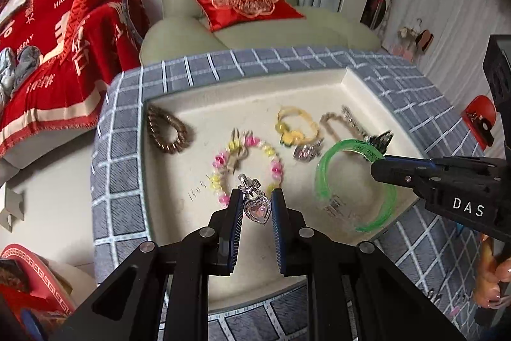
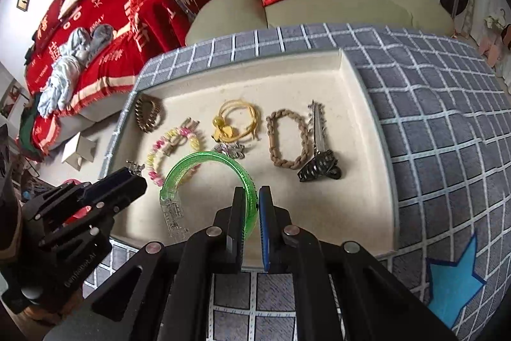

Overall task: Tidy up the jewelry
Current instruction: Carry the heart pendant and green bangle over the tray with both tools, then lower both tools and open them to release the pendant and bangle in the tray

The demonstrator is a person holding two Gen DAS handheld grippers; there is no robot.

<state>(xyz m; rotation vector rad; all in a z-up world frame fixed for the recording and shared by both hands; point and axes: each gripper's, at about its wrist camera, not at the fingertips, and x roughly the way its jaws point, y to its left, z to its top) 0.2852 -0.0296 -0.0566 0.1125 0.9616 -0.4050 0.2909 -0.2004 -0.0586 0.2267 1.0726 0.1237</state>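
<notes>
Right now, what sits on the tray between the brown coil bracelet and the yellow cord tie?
The pink-and-yellow beaded bracelet lies between the brown coil bracelet and the yellow cord tie, set slightly nearer the camera; the right wrist view shows it best.

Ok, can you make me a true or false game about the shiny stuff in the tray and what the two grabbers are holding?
1. The left gripper holds a heart-shaped pendant. True.
2. The right gripper is clamped on a red bangle. False: it is clamped on the green bangle.
3. The yellow cord bracelet lies in the cream tray. True.
4. The black claw clip is gripped by a gripper. False: it lies in the tray, free of both.
5. The brown braided bracelet lies outside the tray on the checked cloth. False: it lies inside the tray.
</notes>
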